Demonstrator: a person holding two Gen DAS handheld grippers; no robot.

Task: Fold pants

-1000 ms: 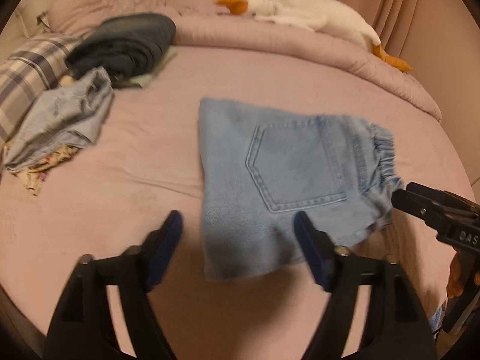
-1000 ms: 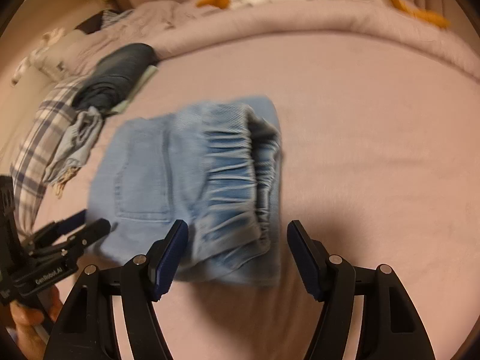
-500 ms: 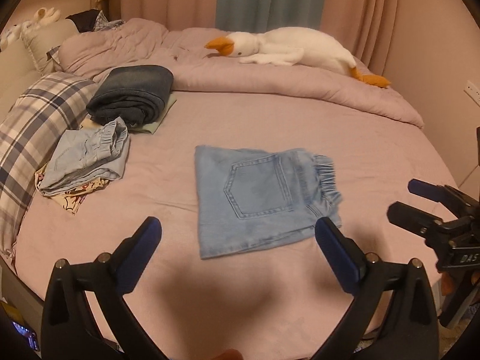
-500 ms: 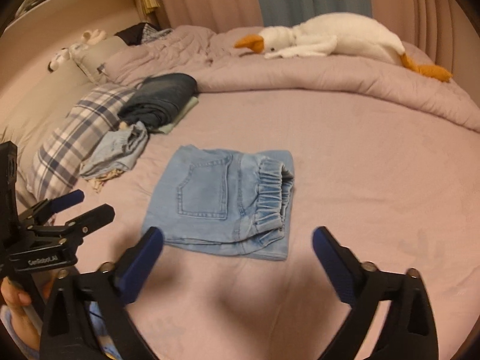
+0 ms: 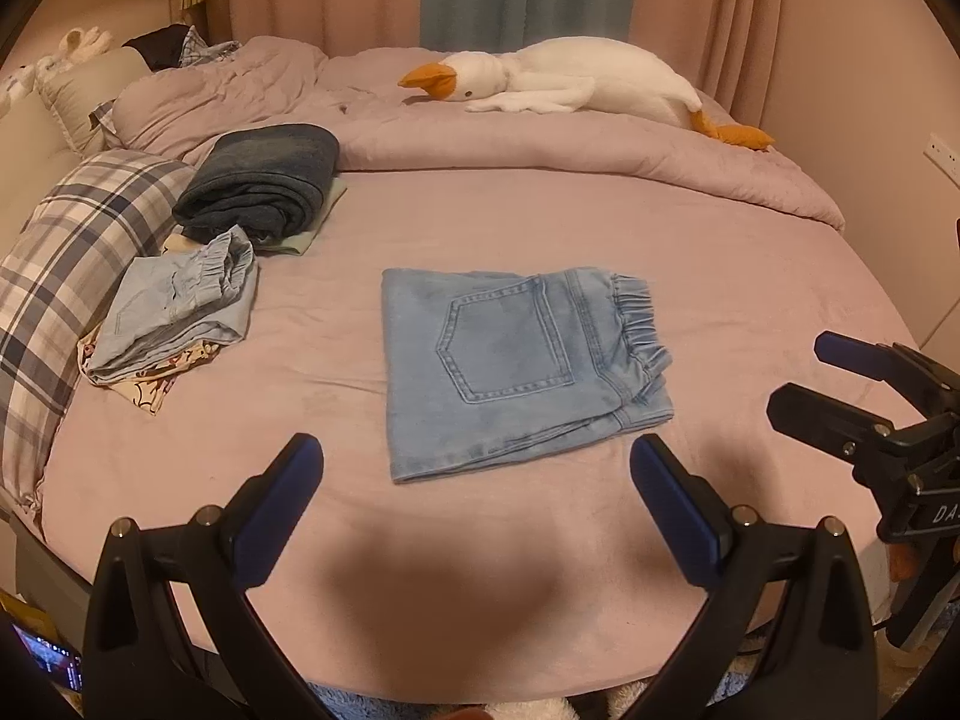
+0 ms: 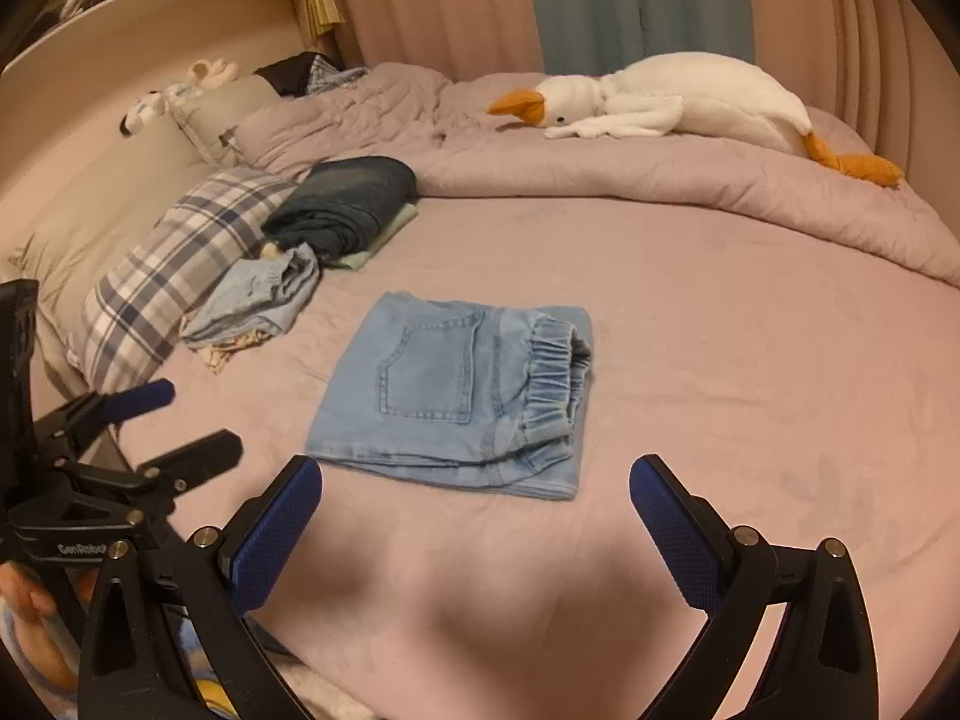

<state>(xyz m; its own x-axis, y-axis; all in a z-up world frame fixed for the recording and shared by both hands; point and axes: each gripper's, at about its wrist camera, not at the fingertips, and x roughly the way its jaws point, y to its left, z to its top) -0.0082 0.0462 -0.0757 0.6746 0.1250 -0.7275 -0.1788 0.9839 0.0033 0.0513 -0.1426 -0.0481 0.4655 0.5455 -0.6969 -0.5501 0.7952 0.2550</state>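
The light blue denim pants (image 5: 516, 360) lie folded into a compact rectangle on the pink bed sheet (image 5: 750, 276), back pocket up and elastic waistband to the right. In the right wrist view the pants (image 6: 456, 396) rest just beyond the fingertips. My left gripper (image 5: 471, 443) hovers wide open in front of the near edge, with nothing between its blue pads. My right gripper (image 6: 475, 463) is also wide open and touches nothing. Each gripper shows in the other's view: the right gripper (image 5: 801, 375) at the right edge, the left gripper (image 6: 197, 414) at the left edge.
Folded dark jeans (image 5: 264, 186) and a folded light blue garment (image 5: 180, 306) sit at the left beside a plaid pillow (image 5: 66, 252). A white goose plush (image 5: 576, 84) lies on the bunched duvet (image 5: 540, 150) at the back. The bed's curved front edge is just below the grippers.
Both grippers have opened wider and drawn back and up from the pants. The pants now lie flat and farther off in both views.
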